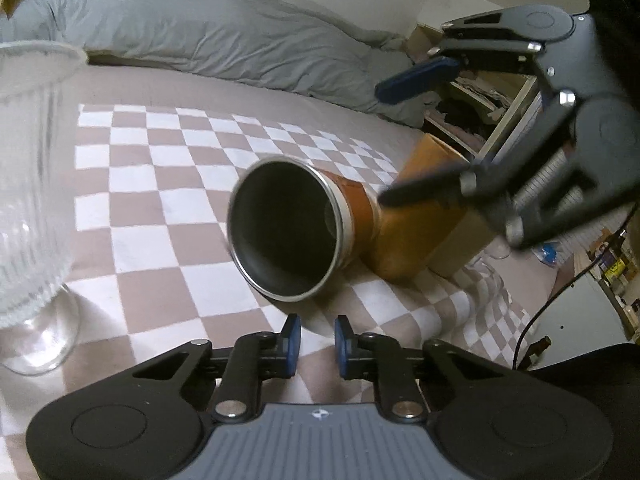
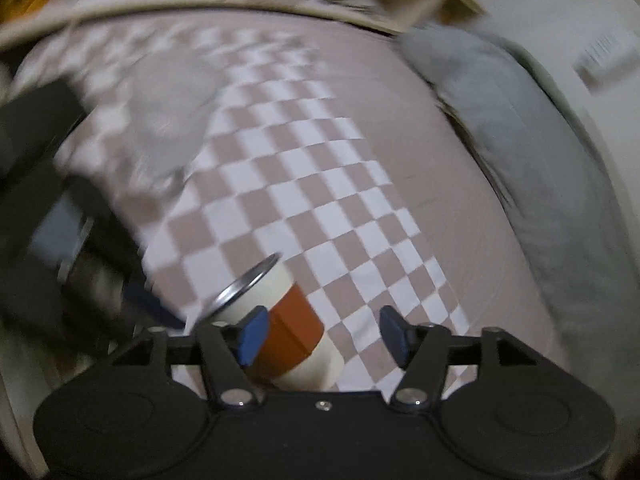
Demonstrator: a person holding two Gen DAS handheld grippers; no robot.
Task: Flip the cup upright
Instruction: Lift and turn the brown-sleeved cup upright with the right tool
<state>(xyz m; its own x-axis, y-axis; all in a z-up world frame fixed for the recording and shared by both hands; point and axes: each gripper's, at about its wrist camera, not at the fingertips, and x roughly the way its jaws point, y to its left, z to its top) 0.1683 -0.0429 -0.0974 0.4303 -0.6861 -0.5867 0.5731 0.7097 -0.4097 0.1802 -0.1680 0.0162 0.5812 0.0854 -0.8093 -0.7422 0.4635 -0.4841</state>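
The cup [image 1: 304,232] lies on its side on the checkered cloth, cream with an orange band and a metal rim, its dark mouth facing my left camera. My left gripper [image 1: 316,338] sits low in front of the mouth, jaws nearly together and empty. My right gripper [image 1: 404,136] comes in from the right, open, its fingers above and beside the cup's base end. In the right wrist view the cup [image 2: 280,324] lies between the open fingers of the right gripper [image 2: 324,330], close to the left pad, not clamped.
A ribbed clear glass vase [image 1: 32,200] stands at the left. A brown cardboard box [image 1: 432,216] lies just behind the cup. A grey duvet [image 1: 200,28] is bunched along the back. A shelf [image 1: 480,112] and a cluttered floor lie off to the right.
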